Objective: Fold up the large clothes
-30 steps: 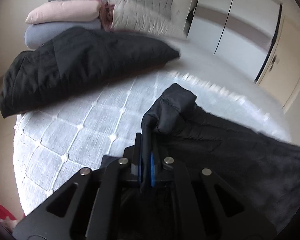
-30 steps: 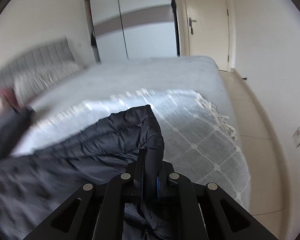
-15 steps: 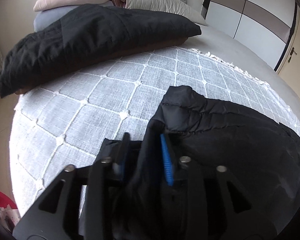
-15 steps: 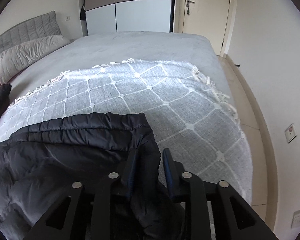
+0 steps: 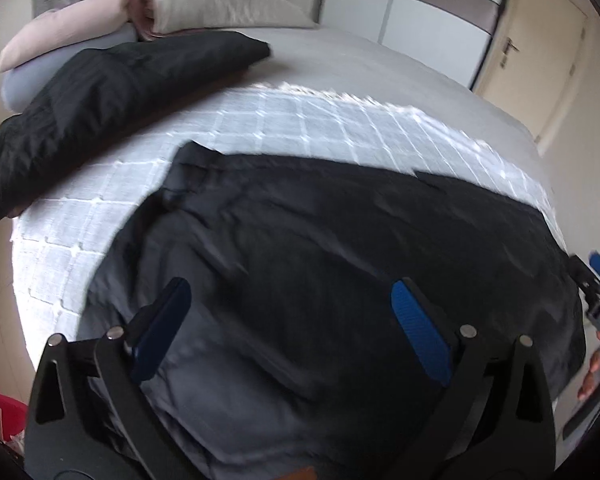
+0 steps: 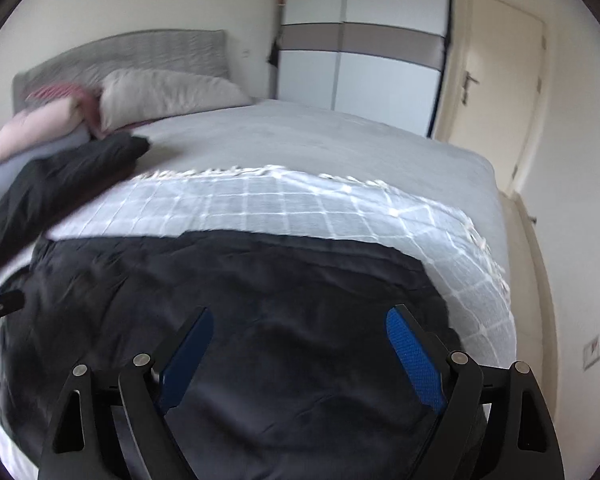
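We hover both tongs, left tongs (image 5: 290,330) and right tongs (image 6: 296,350), spread wide and empty, above the dark jacket (image 5: 340,264) lying flat on the bed (image 6: 300,148). Next, we judge, comes gripping an edge to fold.

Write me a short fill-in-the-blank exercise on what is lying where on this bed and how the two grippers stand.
1. The left gripper and the right gripper both have their jaws ____.
2. The dark jacket lies spread on the ____ blanket.
3. A second black garment lies folded, its far end against the stacked ____ near the headboard.
4. The door beside the wardrobe is ____.

Missing words: open; checked; pillows; shut
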A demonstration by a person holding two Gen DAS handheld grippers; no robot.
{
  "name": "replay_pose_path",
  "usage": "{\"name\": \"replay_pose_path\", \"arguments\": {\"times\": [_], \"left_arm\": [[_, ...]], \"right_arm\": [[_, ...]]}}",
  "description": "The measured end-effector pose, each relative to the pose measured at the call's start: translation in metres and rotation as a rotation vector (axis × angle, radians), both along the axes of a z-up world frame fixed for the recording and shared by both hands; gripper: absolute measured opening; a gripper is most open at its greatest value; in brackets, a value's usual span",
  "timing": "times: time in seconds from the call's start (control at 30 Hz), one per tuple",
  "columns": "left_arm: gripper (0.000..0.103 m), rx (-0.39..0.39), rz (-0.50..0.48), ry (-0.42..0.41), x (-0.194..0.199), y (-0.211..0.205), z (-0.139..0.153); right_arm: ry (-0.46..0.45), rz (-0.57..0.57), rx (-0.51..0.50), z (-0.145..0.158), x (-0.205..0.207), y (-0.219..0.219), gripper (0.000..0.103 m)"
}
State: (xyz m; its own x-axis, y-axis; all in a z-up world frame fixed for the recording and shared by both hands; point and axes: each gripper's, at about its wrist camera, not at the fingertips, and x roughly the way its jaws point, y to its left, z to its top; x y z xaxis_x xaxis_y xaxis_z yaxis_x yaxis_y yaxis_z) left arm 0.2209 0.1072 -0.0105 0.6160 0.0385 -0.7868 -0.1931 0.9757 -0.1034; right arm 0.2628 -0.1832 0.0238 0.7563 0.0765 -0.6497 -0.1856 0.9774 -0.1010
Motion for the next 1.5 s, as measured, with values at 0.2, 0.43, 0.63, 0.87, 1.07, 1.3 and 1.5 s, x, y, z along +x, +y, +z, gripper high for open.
{"name": "replay_pose_path", "arguments": {"times": [0.2,0.43,0.63,0.87,1.07,1.3,1.5], "left_arm": [[0.102,0.090,-0.074,-0.003,-0.009,-0.039,-0.021],[0.103,0.173,-0.098,-0.062,-0.006,-0.019,-0.042],[0.103,0.141,0.093,-0.037,-0.016,0.060,-0.047],[0.103,-0.080,0.273,0.035,-0.042,0.129,-0.059],[0.103,-0.083,0.260,0.077,-0.056,0.116,-0.045],[0.103,-0.282,0.179,0.168,-0.072,0.117,-0.050],[0.092,-0.354,0.157,0.211,-0.071,0.115,-0.069]], "right_arm": [[0.077,0.108,0.050,-0.024,-0.016,0.041,0.090],[0.070,0.143,-0.001,-0.070,-0.008,0.050,0.093],[0.103,-0.012,0.094,-0.072,0.011,-0.029,0.093],[0.144,-0.230,0.111,-0.080,0.012,-0.107,0.095],[0.153,-0.249,0.106,-0.068,-0.009,-0.118,0.095],[0.163,-0.171,0.074,-0.053,-0.036,-0.116,0.095],[0.223,-0.144,0.076,-0.066,-0.040,-0.116,0.095]]}}
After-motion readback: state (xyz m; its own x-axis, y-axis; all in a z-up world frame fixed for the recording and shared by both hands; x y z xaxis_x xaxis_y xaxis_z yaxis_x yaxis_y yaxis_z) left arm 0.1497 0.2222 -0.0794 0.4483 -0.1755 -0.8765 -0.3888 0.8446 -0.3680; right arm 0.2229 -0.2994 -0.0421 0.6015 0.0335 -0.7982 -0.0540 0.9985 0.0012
